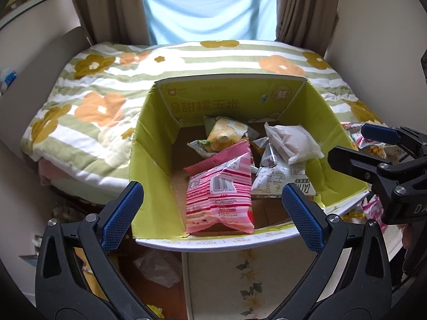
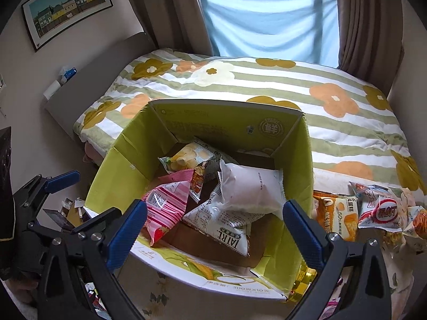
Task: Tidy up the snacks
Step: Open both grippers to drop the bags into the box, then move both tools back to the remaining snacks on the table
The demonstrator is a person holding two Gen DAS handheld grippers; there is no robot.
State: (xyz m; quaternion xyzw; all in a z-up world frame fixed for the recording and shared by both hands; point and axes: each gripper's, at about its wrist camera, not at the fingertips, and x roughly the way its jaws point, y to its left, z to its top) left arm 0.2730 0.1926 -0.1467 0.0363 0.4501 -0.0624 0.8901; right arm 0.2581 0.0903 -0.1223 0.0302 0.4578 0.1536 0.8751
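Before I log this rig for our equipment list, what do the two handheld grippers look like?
Both match. The left gripper and right gripper have black, angular plastic frames with triangular cutouts and silver screws. The fingers carry blue textured pads. White lettering, partly readable as "DA", marks the right gripper's body. No cables show.

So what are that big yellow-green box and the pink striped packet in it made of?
The box looks like corrugated cardboard: brown raw inside at the bottom, printed matte flaps with creased folds. The pink striped packet seems thin glossy plastic film, wrinkled, with crimped zigzag ends.
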